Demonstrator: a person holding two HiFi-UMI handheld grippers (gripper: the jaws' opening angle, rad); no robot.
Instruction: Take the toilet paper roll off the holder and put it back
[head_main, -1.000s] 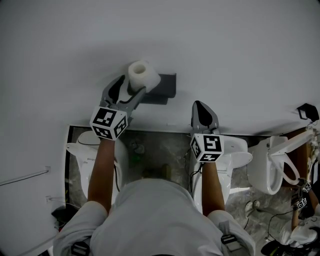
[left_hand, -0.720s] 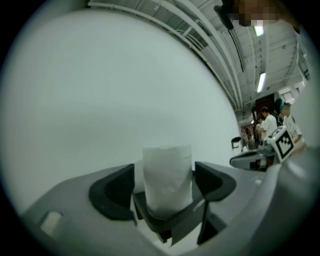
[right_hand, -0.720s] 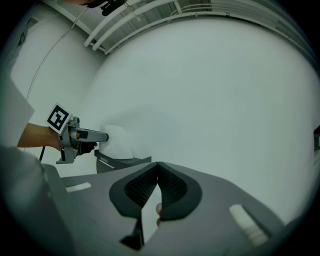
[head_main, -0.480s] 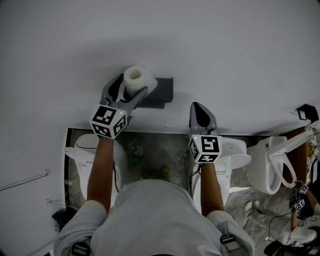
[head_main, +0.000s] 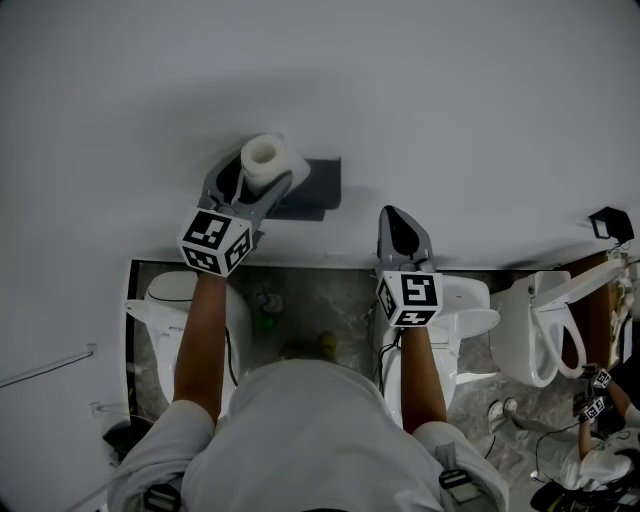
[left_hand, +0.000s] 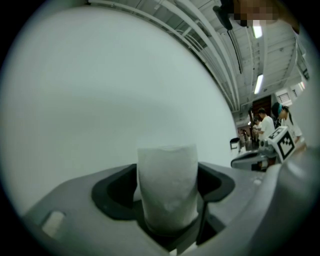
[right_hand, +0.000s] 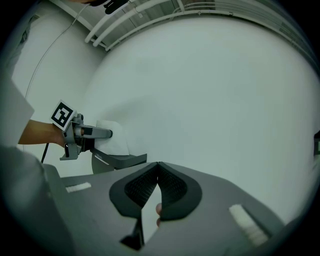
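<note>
Left gripper (head_main: 250, 182) is up at the plain white wall (head_main: 450, 100), and I've got its jaws closing on the toilet paper roll (head_main: 265, 160), a soft white cylinder with a hollow core. The dark pads press its dimpled sides. The roll sits at 10 o'clock from the holder (head_main: 318, 186), a flat dark grey bracket, with its edge just over the bracket's end. Right gripper (head_main: 403, 232) hangs at 4 o'clock from the holder, its ribbed black jaws closed tip to tip on nothing.
</note>
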